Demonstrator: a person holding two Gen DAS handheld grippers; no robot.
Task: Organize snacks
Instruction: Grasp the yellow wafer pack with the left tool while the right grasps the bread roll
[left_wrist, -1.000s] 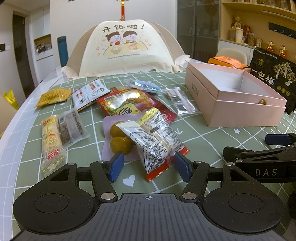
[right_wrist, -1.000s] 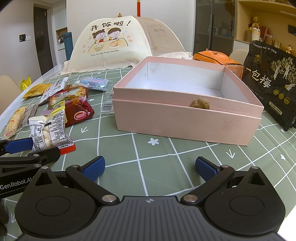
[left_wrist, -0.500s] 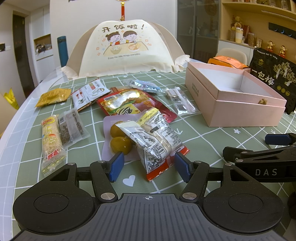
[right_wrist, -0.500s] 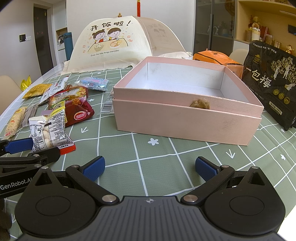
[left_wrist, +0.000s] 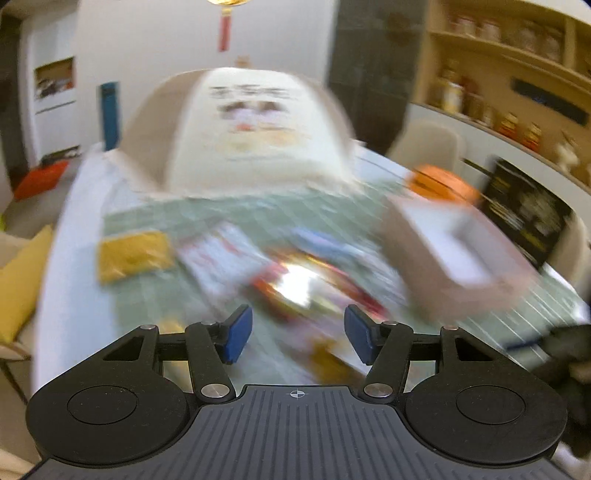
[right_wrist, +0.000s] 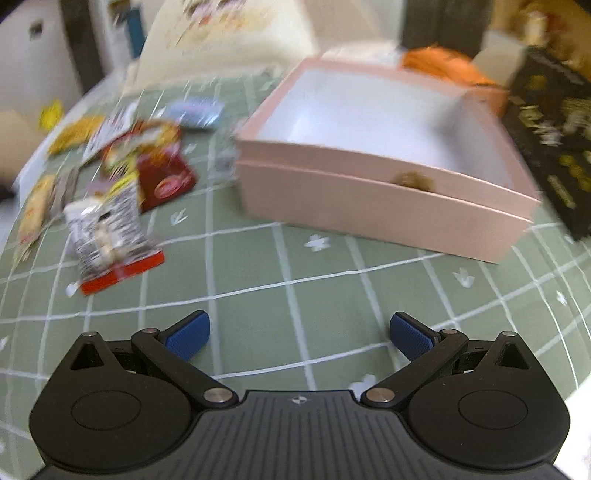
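Observation:
Both views are motion-blurred. Several snack packets lie on the green checked tablecloth (right_wrist: 295, 280): a clear packet with a red end (right_wrist: 107, 236), a red packet (right_wrist: 162, 177), a yellow packet (left_wrist: 133, 254) and a shiny red-and-yellow packet (left_wrist: 295, 284). An open pink box (right_wrist: 384, 206) stands at the right and also shows in the left wrist view (left_wrist: 447, 266); a small brown piece (right_wrist: 412, 181) sits at its front rim. My left gripper (left_wrist: 298, 338) is open and empty, raised above the packets. My right gripper (right_wrist: 299, 334) is open and empty above bare cloth in front of the box.
A cream mesh food cover (left_wrist: 255, 133) stands at the back of the table. A black bag (right_wrist: 554, 147) and an orange bag (right_wrist: 443, 66) lie beside the box on the right. The table's left edge (left_wrist: 62, 258) curves near a yellow cushion.
Both grippers have lifted and swung fast, blurring the views. The left one now looks farther over the packets, the right one looks down on the box. Both stay open.

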